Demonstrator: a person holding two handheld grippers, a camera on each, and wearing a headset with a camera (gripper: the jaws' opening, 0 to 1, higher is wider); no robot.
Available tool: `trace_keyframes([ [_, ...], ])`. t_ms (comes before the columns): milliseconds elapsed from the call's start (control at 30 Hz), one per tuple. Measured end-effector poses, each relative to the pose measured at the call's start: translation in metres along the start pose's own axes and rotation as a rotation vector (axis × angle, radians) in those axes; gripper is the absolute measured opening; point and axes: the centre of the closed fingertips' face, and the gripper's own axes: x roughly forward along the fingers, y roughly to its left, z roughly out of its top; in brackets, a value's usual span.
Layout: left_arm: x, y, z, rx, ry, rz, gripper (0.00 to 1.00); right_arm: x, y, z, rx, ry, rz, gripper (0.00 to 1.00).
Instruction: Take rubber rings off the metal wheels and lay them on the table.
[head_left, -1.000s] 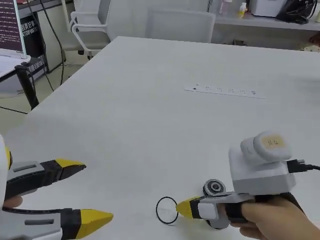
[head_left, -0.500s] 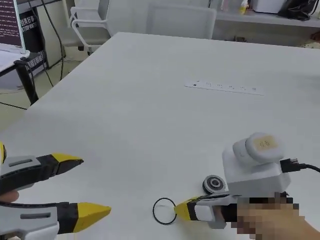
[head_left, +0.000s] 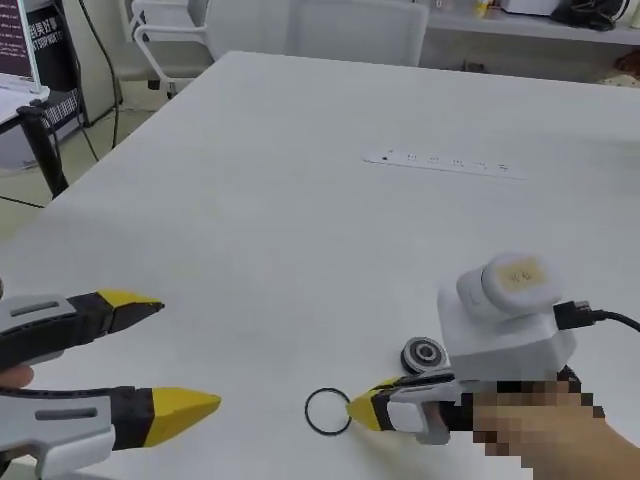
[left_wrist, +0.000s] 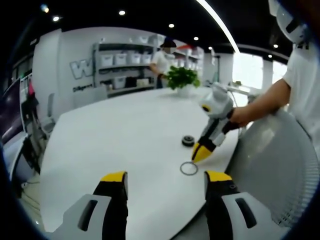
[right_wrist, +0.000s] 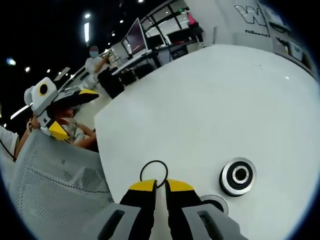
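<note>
The rubber ring (head_left: 327, 411) lies flat on the surface (head_left: 300, 230), straight ahead of the right claw (head_left: 358, 410) — jaws closed, tips touching its near rim, so this claw is nearer. The left claw (head_left: 186, 352) gapes open, well apart; a metal wheel (head_left: 424, 354) sits beside the right claw.

Smooth matt white table (head_left: 300, 220), thin black rubber ring (head_left: 307, 413), shiny metal wheel (head_left: 424, 354)
</note>
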Motion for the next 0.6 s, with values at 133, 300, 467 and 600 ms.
trace_keyframes([
  [133,0.0,0.0,0.001,0.004,-0.005,-0.001,0.63,-0.003,0.0,0.004,-0.017,-0.005,-0.009,0.09],
  [300,-0.001,0.0,0.002,0.005,-0.005,-0.005,0.63,-0.012,0.001,0.012,-0.052,-0.023,-0.008,0.11],
  [467,-0.001,0.0,0.003,0.016,-0.003,-0.013,0.64,-0.024,0.005,0.024,-0.091,-0.048,0.001,0.17],
  [600,0.001,0.0,0.007,0.027,-0.004,-0.021,0.64,-0.036,0.014,0.037,-0.12,-0.078,0.029,0.22],
])
